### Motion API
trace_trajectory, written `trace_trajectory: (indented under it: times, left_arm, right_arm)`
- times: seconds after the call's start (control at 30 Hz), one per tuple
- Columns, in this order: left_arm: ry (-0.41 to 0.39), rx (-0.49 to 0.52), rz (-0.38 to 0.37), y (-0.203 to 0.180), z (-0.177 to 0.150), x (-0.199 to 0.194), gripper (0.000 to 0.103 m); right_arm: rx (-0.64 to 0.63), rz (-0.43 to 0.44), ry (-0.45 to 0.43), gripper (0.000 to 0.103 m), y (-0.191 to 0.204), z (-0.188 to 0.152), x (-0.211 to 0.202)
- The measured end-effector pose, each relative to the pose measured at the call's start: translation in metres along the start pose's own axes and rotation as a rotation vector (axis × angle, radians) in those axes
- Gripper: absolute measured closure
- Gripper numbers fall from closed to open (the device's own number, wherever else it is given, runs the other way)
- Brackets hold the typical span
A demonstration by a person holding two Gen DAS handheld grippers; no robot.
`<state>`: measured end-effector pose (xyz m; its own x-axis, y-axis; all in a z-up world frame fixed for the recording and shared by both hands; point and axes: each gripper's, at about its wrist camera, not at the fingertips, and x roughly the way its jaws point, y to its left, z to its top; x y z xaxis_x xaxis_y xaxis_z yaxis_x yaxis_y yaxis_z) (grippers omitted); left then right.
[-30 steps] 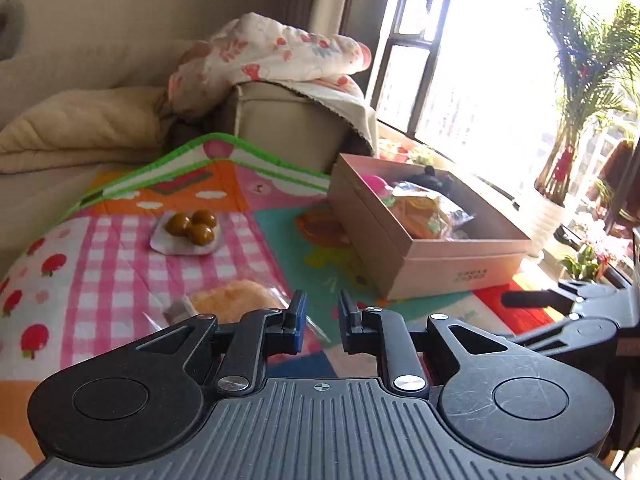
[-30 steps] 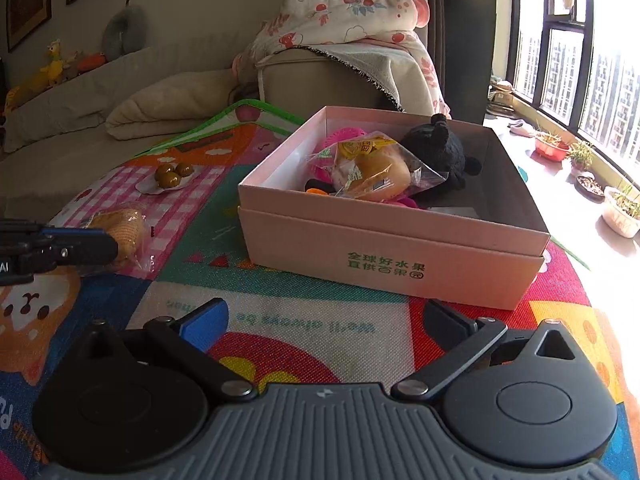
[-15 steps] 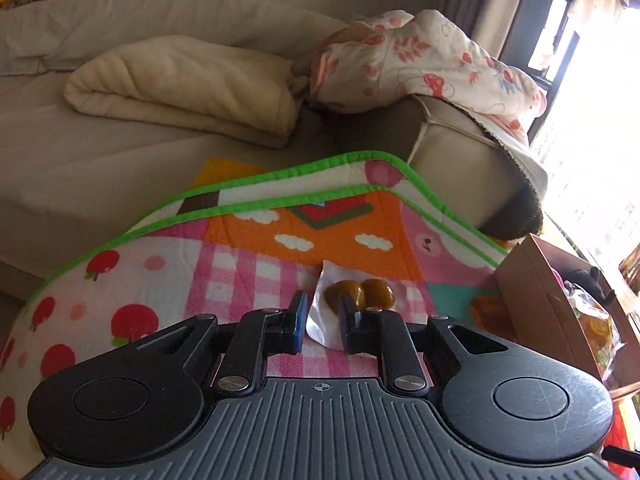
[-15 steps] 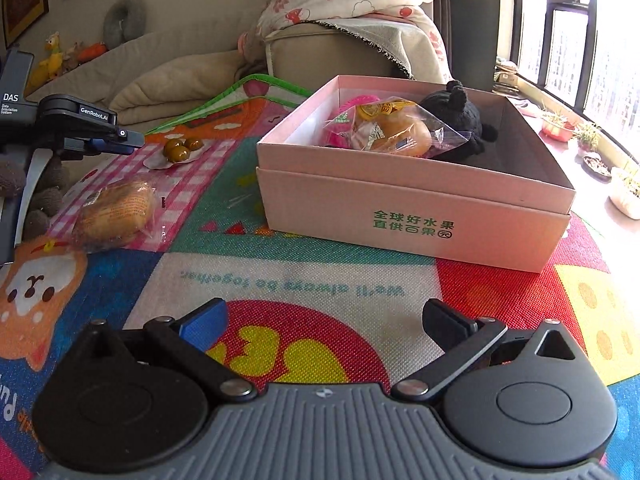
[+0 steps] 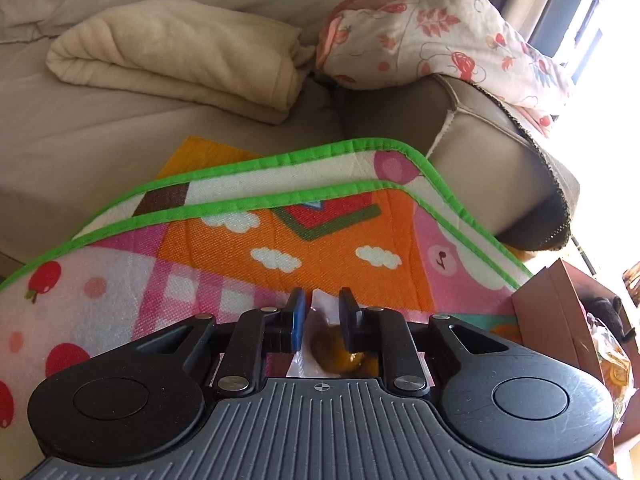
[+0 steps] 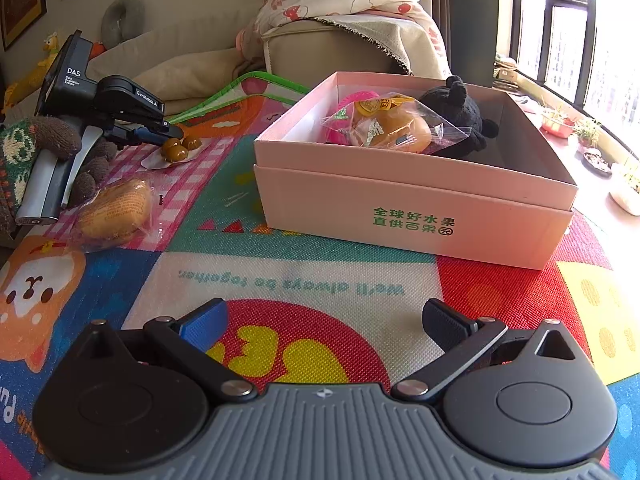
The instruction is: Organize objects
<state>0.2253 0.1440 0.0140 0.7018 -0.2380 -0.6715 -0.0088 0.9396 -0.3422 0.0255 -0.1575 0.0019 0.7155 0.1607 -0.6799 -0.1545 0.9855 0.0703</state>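
A white packet with brown glazed balls (image 5: 336,354) (image 6: 178,148) lies on the pink checked part of the play mat. My left gripper (image 5: 322,304) (image 6: 176,132) hovers right over it. Its jaws are opening from a narrow gap, with the packet showing between and below the pads, which do not press on it. A bagged bun (image 6: 116,210) lies on the mat nearer me. The pink cardboard box (image 6: 400,208) (image 5: 560,312) holds another bagged bun (image 6: 394,124), a black plush toy (image 6: 460,112) and a pink toy (image 6: 348,104). My right gripper (image 6: 324,324) stands wide open above the mat with nothing between its fingers.
A beige sofa (image 5: 120,128) with a folded cream blanket (image 5: 180,52) and a floral quilt (image 5: 440,32) stands behind the mat's green-edged border (image 5: 280,200). A knit-gloved hand (image 6: 52,140) holds the left gripper. Potted plants (image 6: 584,132) line the windowsill at right.
My left gripper has swung away from the bagged bun and come down over the packet of brown balls, and its gap has widened a little. The right gripper has kept still.
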Motion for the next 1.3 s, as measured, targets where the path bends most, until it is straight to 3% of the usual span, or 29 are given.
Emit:
trace_trajectory:
  times: [0.1, 0.23, 0.43, 0.63, 0.9, 1.0, 1.2, 1.27, 1.3]
  left_arm:
    - [0.051, 0.052, -0.085, -0.009, -0.01, -0.005, 0.081]
    - [0.091, 0.185, -0.137, -0.029, -0.032, -0.019, 0.081]
    - [0.152, 0.248, -0.235, -0.044, -0.067, -0.049, 0.081]
    - [0.01, 0.339, -0.2, -0.048, -0.084, -0.102, 0.081]
    - [-0.043, 0.367, -0.143, -0.029, -0.096, -0.149, 0.081]
    - [-0.028, 0.399, -0.148, -0.029, -0.111, -0.161, 0.081]
    - [0.104, 0.675, -0.227, -0.07, -0.166, -0.159, 0.081]
    - [0.143, 0.756, -0.214, -0.086, -0.181, -0.151, 0.08]
    - [0.118, 0.812, -0.198, -0.094, -0.189, -0.151, 0.081]
  right_arm:
    - [0.0, 0.0, 0.0, 0.0, 0.0, 0.0, 0.0]
    - [0.0, 0.0, 0.0, 0.0, 0.0, 0.0, 0.0]
    - [0.002, 0.001, -0.001, 0.0, 0.0, 0.0, 0.0]
    - [0.003, 0.0, 0.0, 0.0, 0.0, 0.0, 0.001]
    - [-0.002, -0.004, 0.002, 0.0, 0.001, 0.0, 0.001]
    - [-0.01, -0.012, 0.007, 0.0, 0.003, 0.0, 0.002]
    - [-0.037, -0.033, 0.021, 0.0, 0.007, 0.0, 0.004]
    - [-0.035, -0.028, 0.023, 0.0, 0.007, 0.0, 0.005]
    - [-0.034, -0.023, 0.025, 0.0, 0.005, 0.0, 0.005]
